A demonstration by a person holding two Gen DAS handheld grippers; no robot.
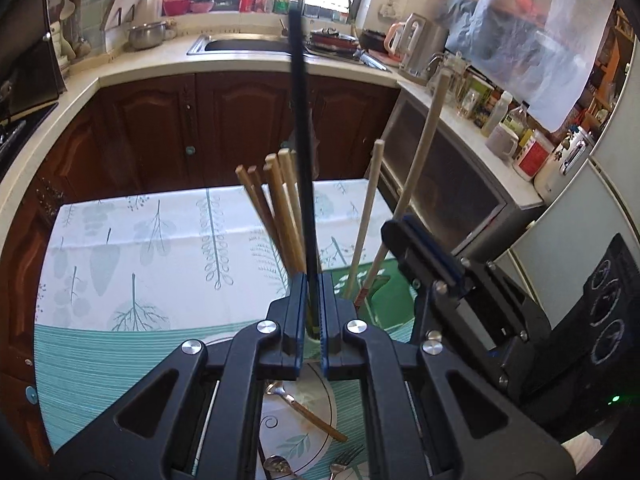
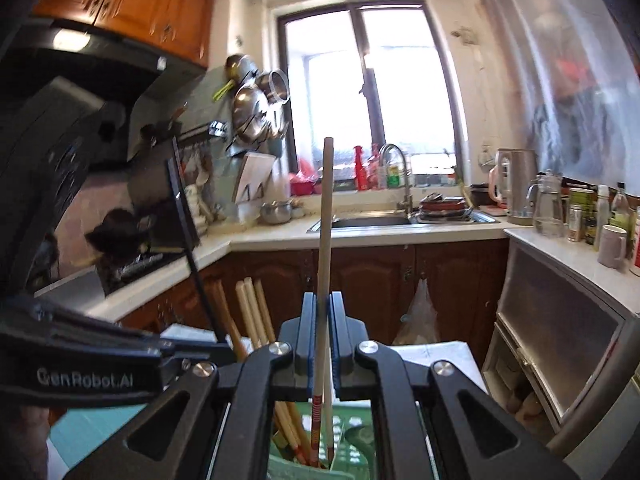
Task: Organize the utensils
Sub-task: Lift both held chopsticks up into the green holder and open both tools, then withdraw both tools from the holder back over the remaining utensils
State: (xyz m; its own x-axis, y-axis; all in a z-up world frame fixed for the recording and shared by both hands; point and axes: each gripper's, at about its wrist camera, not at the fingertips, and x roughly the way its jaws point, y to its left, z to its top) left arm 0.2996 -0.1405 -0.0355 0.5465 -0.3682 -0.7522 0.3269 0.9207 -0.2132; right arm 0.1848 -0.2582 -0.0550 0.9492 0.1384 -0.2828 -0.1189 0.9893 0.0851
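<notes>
From the left wrist camera, the left tool (image 1: 311, 308) has its two blue-padded fingers drawn together on a long black chopstick (image 1: 299, 140), which stands nearly upright and runs toward twelve o'clock, past the sink (image 1: 240, 45) on the far worktop. Just behind the fingers, at about eleven o'clock, a bundle of wooden chopsticks (image 1: 276, 208) fans out of a green holder (image 1: 384, 296). At one o'clock two pale chopsticks (image 1: 366, 220) lean up out of the same holder, and the right tool (image 1: 430, 258) is closed around the longer of them. Below the left tool, toward six o'clock, a patterned plate (image 1: 316, 412) lies on the leaf-print tablecloth (image 1: 140, 240) with a gold-handled spoon (image 1: 304, 410) across it, and a fork (image 1: 344, 460) rests beside its rim.

From the right wrist camera, the right tool (image 2: 323, 332) is clamped on a pale chopstick (image 2: 326, 216) that rises straight toward twelve o'clock; its lower end, with a red band, drops into the green holder (image 2: 348, 452). The wooden chopsticks (image 2: 250, 312) stand at ten o'clock, and the black chopstick (image 2: 186, 232) slants at about eleven. The left tool (image 2: 152, 350) enters from nine o'clock; its fingertips seem hidden behind the right tool's body, so its grip is unclear from here.
</notes>
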